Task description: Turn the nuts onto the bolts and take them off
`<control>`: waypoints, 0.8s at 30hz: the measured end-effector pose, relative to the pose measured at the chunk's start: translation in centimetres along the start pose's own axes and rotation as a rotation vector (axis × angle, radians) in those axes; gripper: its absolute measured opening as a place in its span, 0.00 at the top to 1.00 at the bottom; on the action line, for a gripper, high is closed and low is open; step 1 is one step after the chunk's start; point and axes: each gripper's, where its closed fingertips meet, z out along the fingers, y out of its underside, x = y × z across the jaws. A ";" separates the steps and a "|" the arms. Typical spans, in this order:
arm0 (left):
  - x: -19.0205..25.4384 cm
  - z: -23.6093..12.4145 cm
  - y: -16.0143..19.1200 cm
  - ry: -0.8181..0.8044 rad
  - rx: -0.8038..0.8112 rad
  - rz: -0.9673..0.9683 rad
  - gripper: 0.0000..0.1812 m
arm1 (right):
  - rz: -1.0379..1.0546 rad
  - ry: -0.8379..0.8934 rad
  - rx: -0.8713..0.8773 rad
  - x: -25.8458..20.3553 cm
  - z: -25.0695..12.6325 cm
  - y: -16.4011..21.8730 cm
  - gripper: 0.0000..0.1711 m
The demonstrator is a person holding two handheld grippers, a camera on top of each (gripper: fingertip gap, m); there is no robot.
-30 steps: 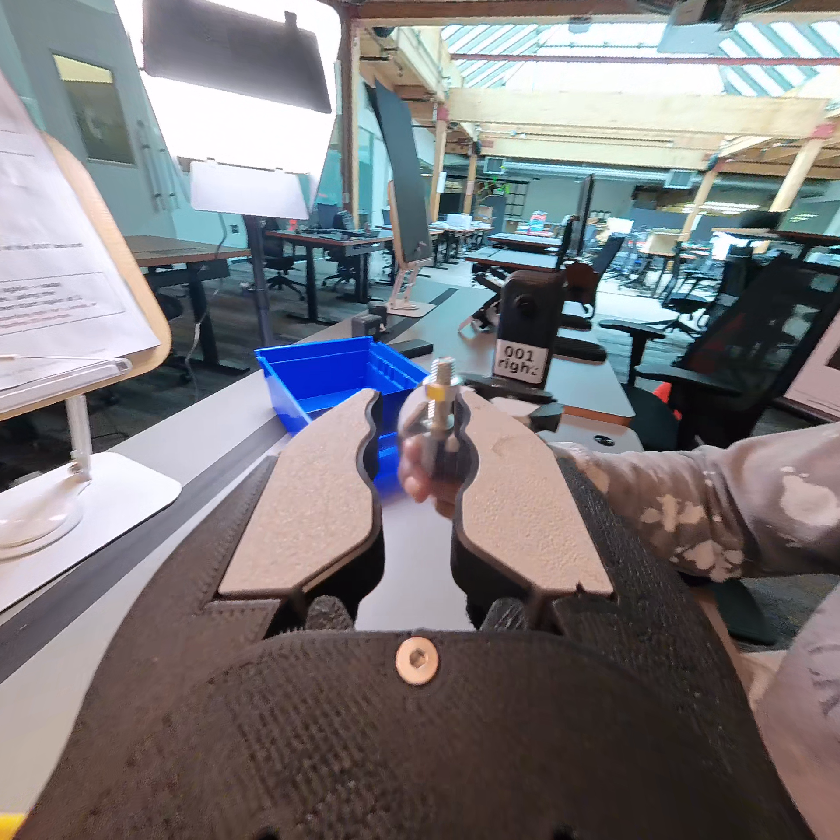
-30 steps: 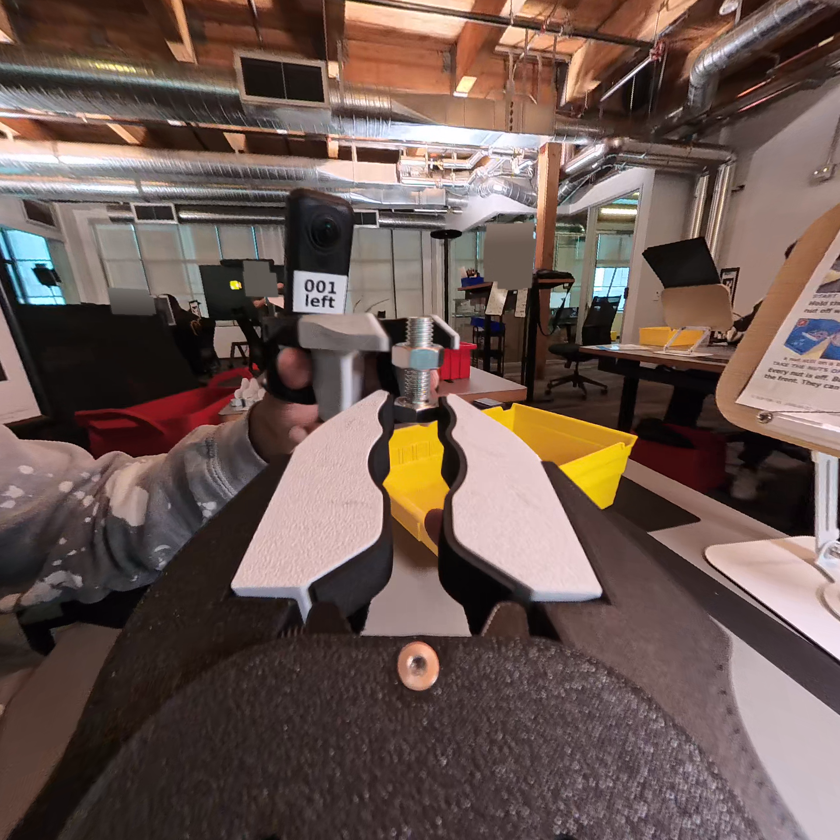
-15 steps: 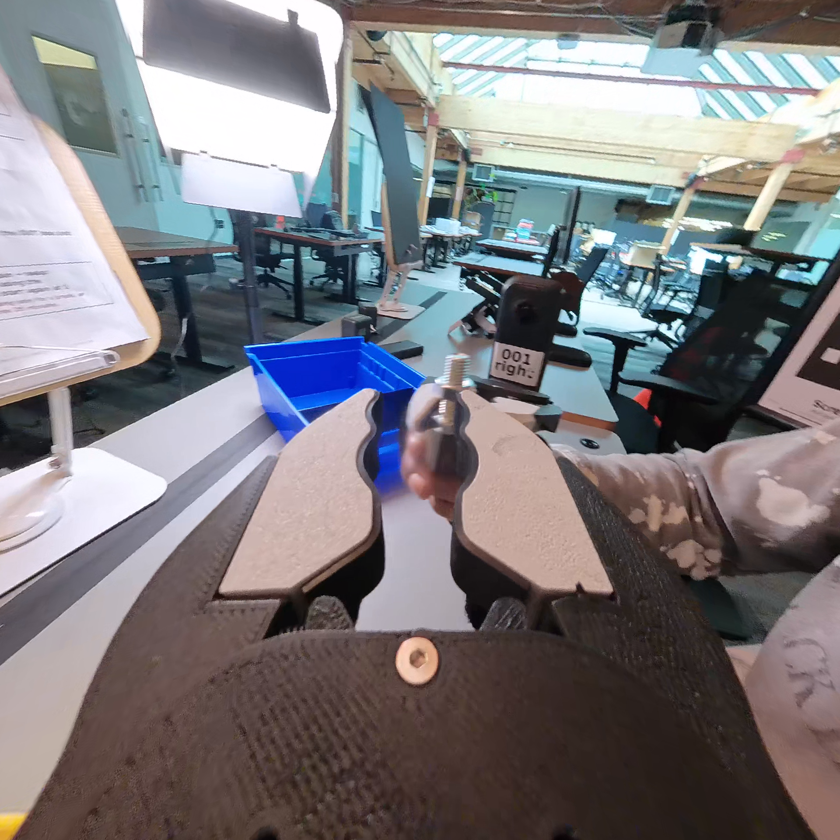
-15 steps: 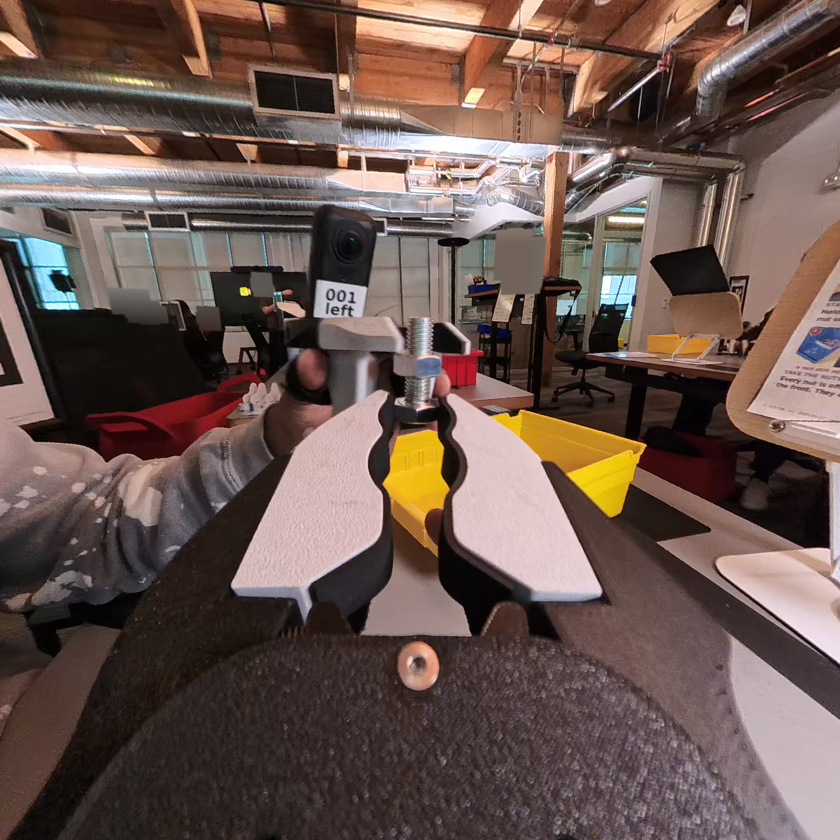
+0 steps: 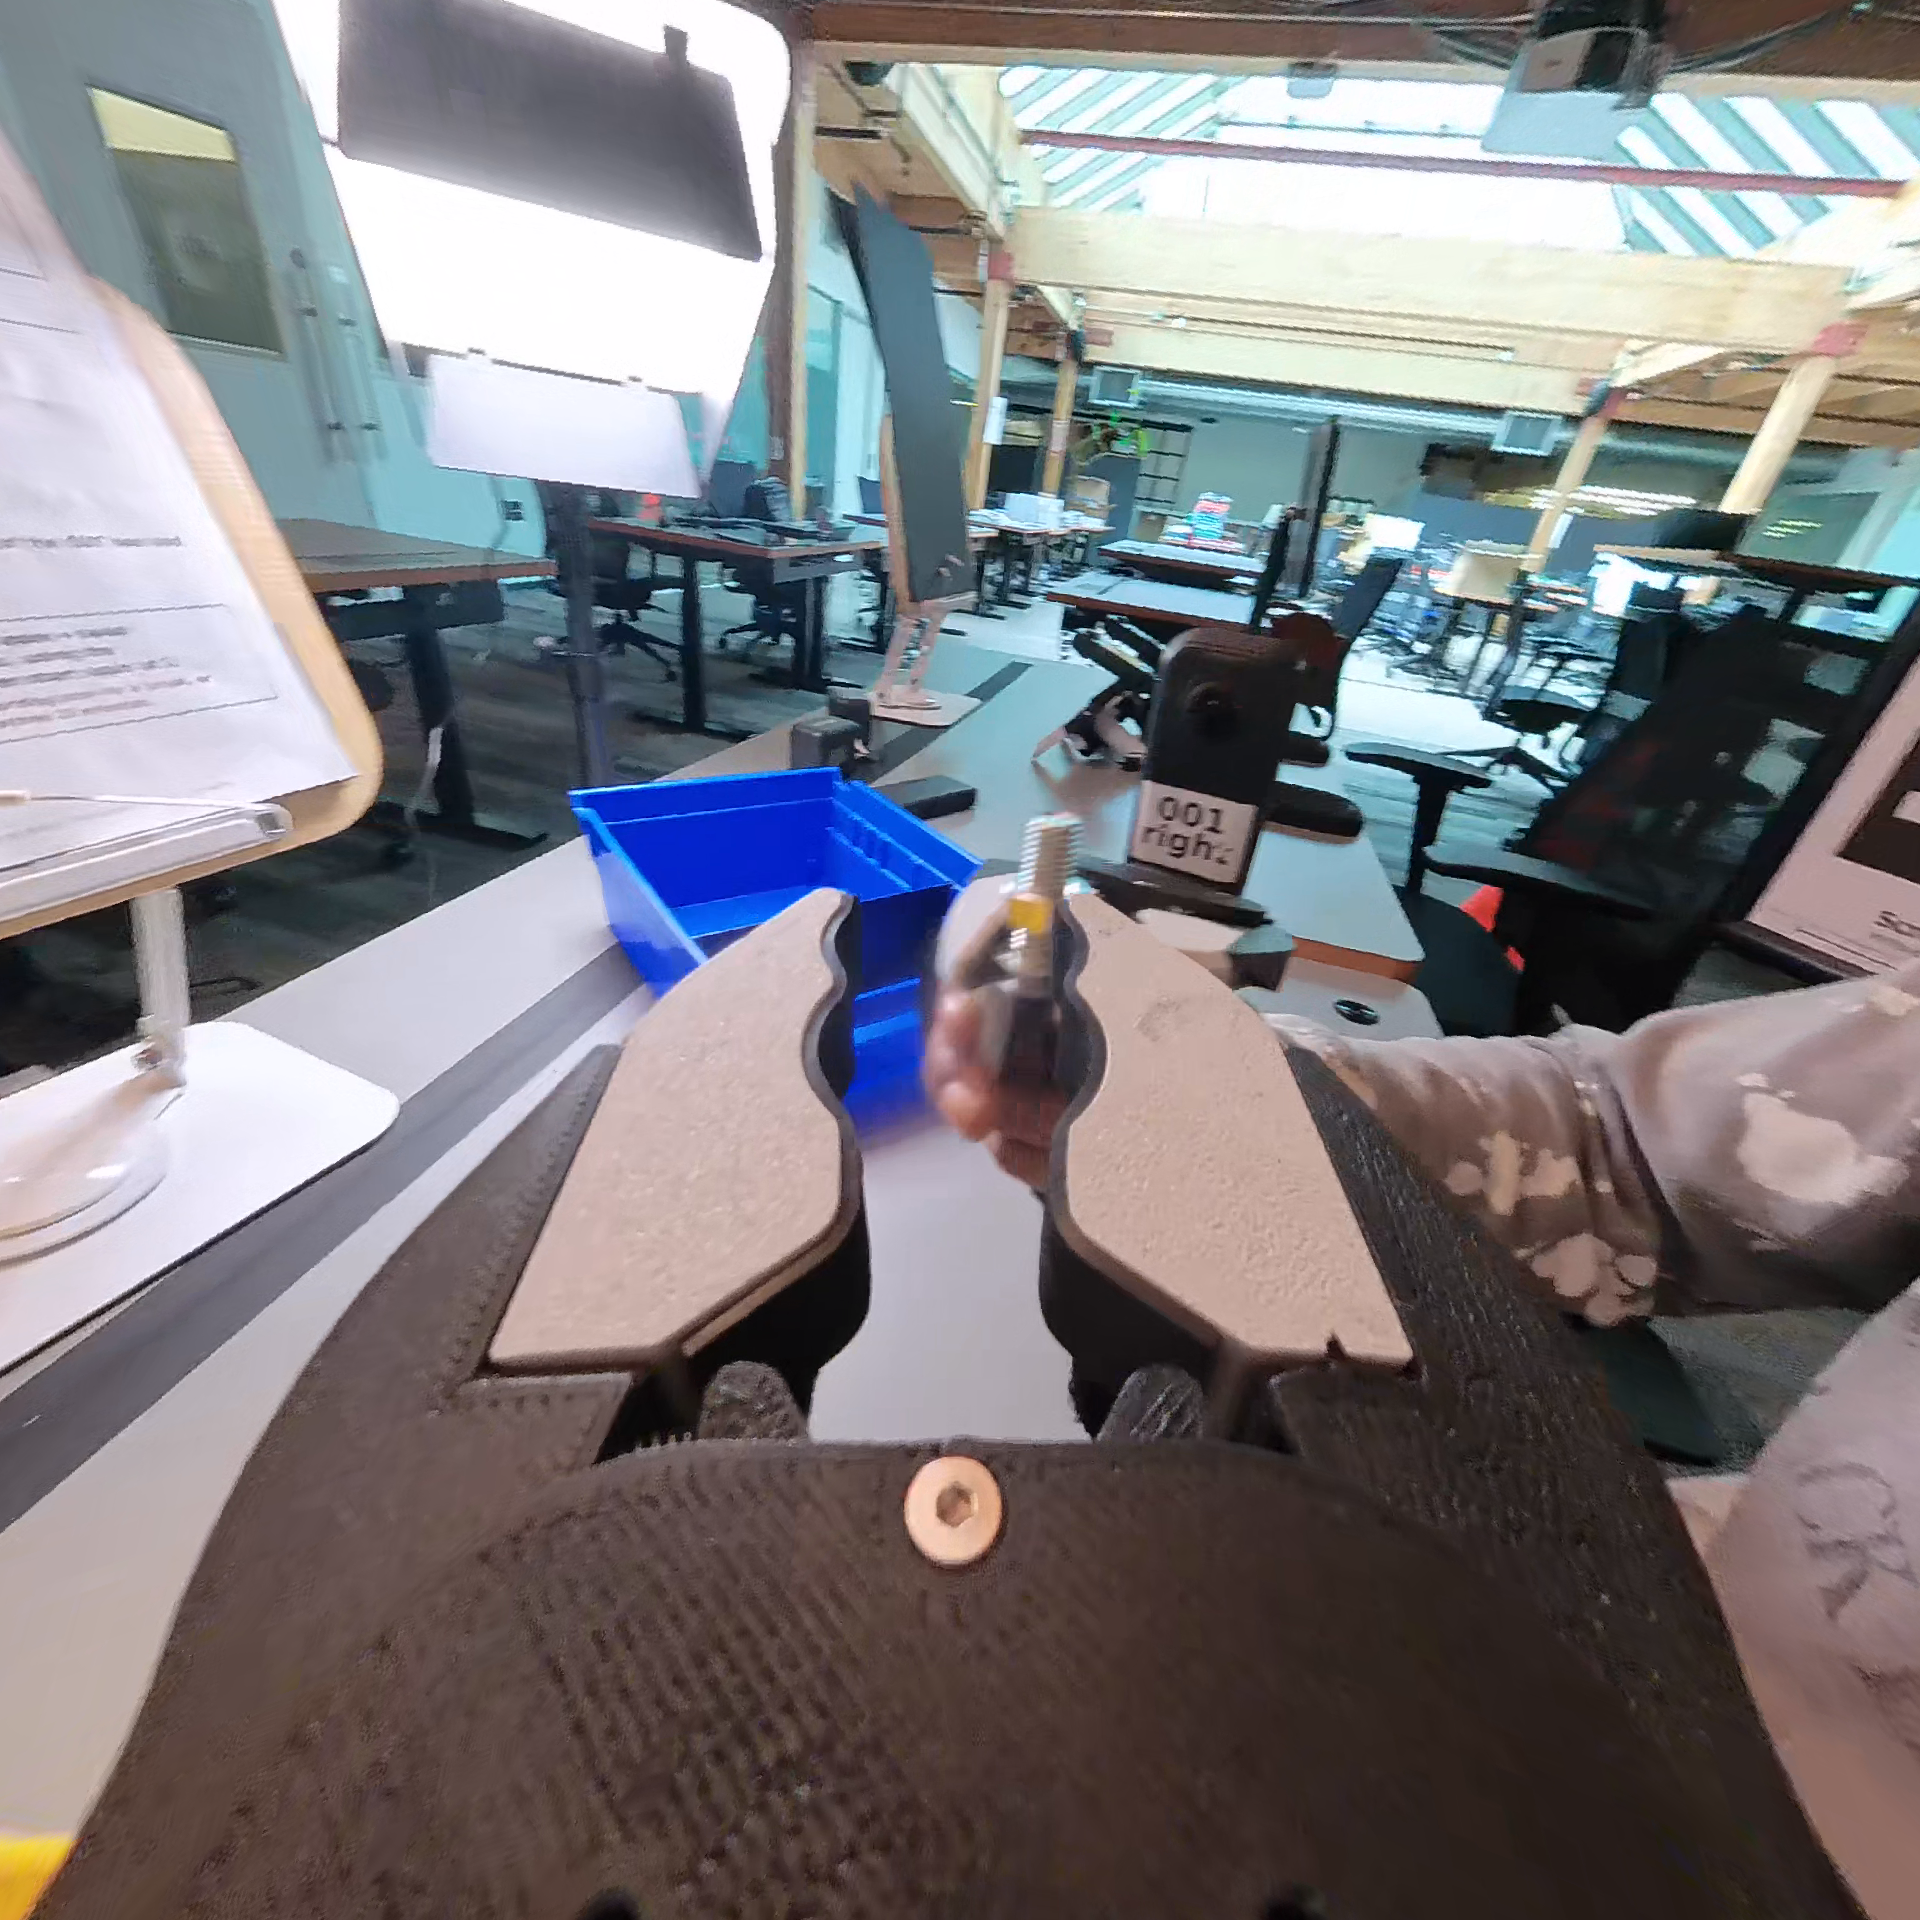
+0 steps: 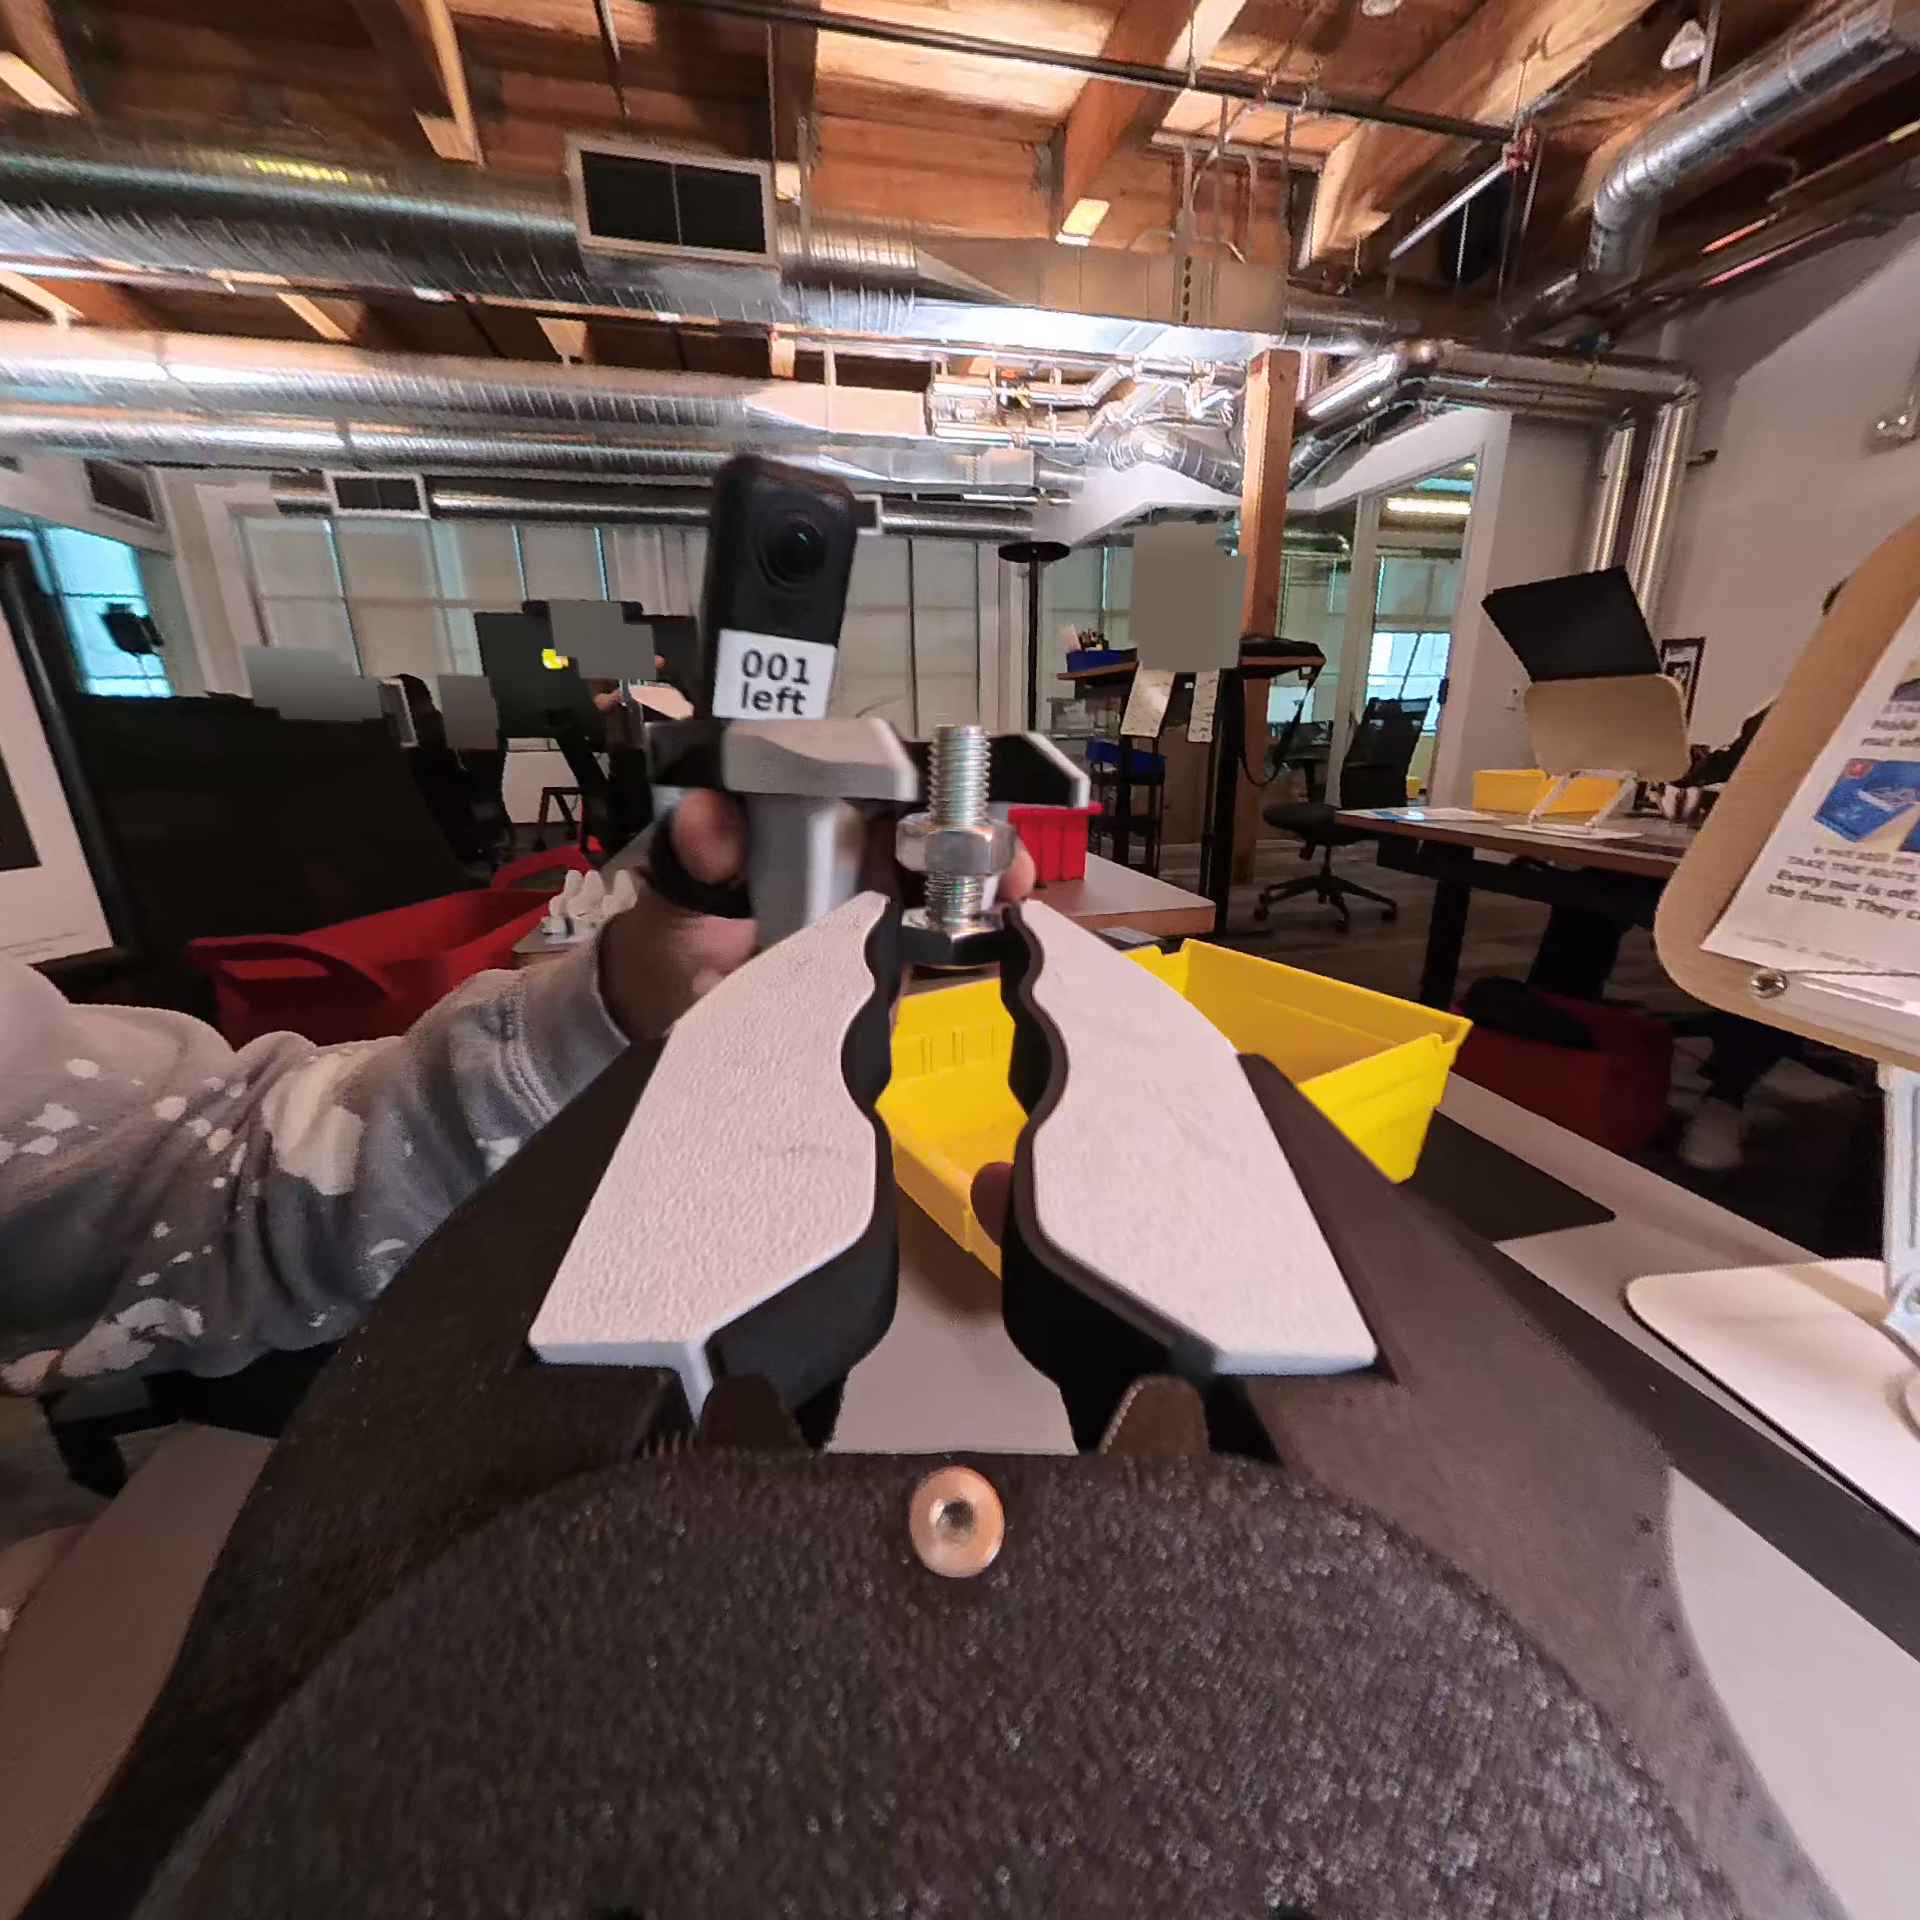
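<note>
The right gripper (image 6: 951, 940) pinches the bolt (image 6: 958, 831) head, held up over the yellow bin (image 6: 1340, 1039). The left gripper (image 5: 956, 935) is apart, near the nut (image 6: 953, 854). The nut sits halfway down, so turning remains.

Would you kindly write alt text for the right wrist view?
The right hand-held gripper clamps the head of an upright bolt with a nut partway down its thread. The left hand-held gripper is just behind, and a yellow bin lies beyond.

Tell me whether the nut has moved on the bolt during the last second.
Yes: the nut has gone down the bolt, nearer the head clamped by the right gripper.
</note>
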 end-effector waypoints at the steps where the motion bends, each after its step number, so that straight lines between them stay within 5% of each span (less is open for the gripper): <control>1: 0.7 0.3 0.1 0.027 -0.006 -0.001 0.79 | -0.003 0.012 -0.014 0.1 0.1 0.3 0.89; 6: 0.6 1.0 0.9 0.017 -0.037 -0.004 0.79 | -0.021 0.001 -0.012 -0.4 0.3 0.2 0.89; 8: -1.6 0.2 0.7 -0.088 -0.021 -0.027 0.88 | 0.003 -0.053 0.042 -0.9 -0.1 -0.6 0.89; 21: 0.5 1.1 1.3 0.026 -0.061 -0.031 0.76 | -0.023 -0.006 -0.008 -0.6 0.3 0.2 0.89; 22: -0.3 0.8 1.1 -0.019 -0.056 -0.052 0.85 | -0.010 -0.018 0.018 -0.6 0.1 -0.1 0.89; 24: -2.5 -0.2 1.0 -0.149 -0.045 0.027 0.88 | 0.026 -0.065 0.070 -0.9 -0.4 -1.0 0.89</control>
